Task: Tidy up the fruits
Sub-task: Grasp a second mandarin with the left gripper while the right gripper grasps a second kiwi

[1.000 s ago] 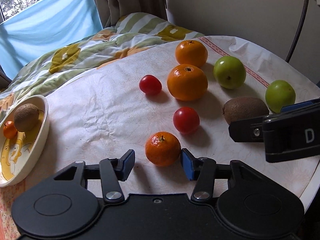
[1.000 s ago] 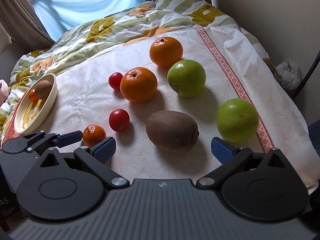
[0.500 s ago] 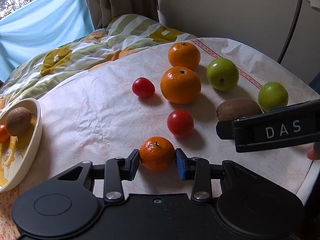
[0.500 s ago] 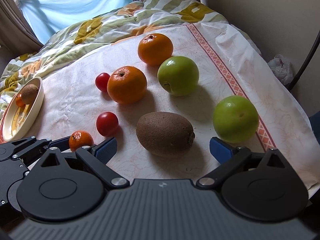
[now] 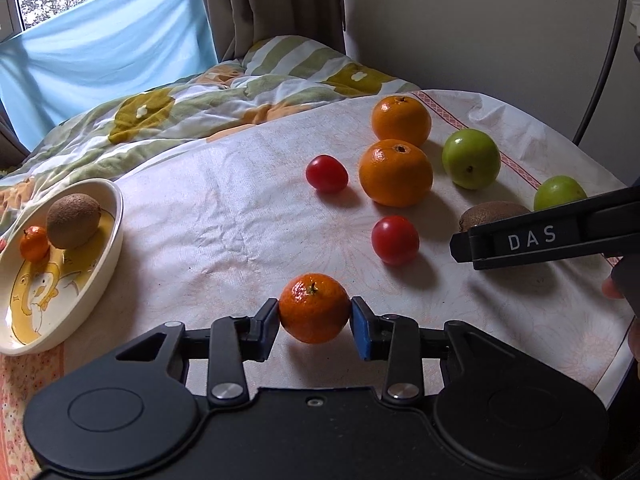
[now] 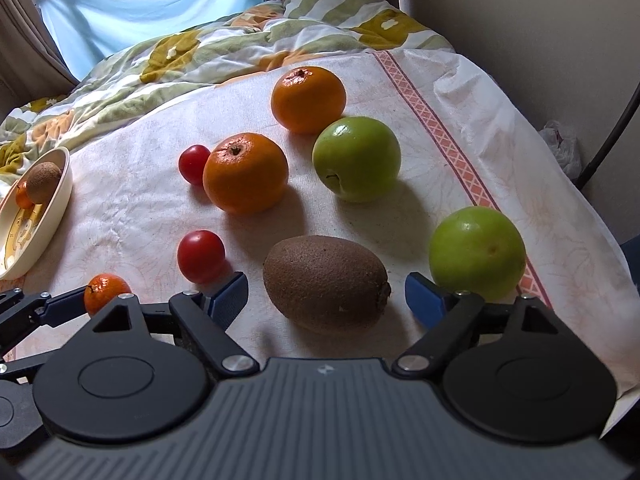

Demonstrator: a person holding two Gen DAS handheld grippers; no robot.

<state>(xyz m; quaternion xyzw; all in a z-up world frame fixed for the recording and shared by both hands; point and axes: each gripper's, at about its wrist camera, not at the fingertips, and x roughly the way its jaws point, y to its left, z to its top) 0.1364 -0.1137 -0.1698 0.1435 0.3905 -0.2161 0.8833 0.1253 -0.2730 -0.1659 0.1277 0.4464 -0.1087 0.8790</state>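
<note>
**Mandarin clamped, kiwi next**

Since the earlier frame, the left gripper (image 5: 315,321) has closed onto the small mandarin (image 5: 314,307), still on the tablecloth (image 5: 224,216). The right gripper (image 6: 326,300), jaws just narrowing yet still apart, straddles the kiwi (image 6: 326,282) without touching. Pickup step; next, probably lift the mandarin to the dish (image 5: 102,256) at left.

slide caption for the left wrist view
Left hand-held gripper shut on a small mandarin, bowl with kiwi to its left.

Bare cloth (image 5: 224,216) lies open between bowl (image 5: 106,248) and fruit cluster. Two tomatoes (image 5: 327,173) (image 5: 395,239) flank that lane; right gripper (image 5: 520,240) blocks the right side.
</note>
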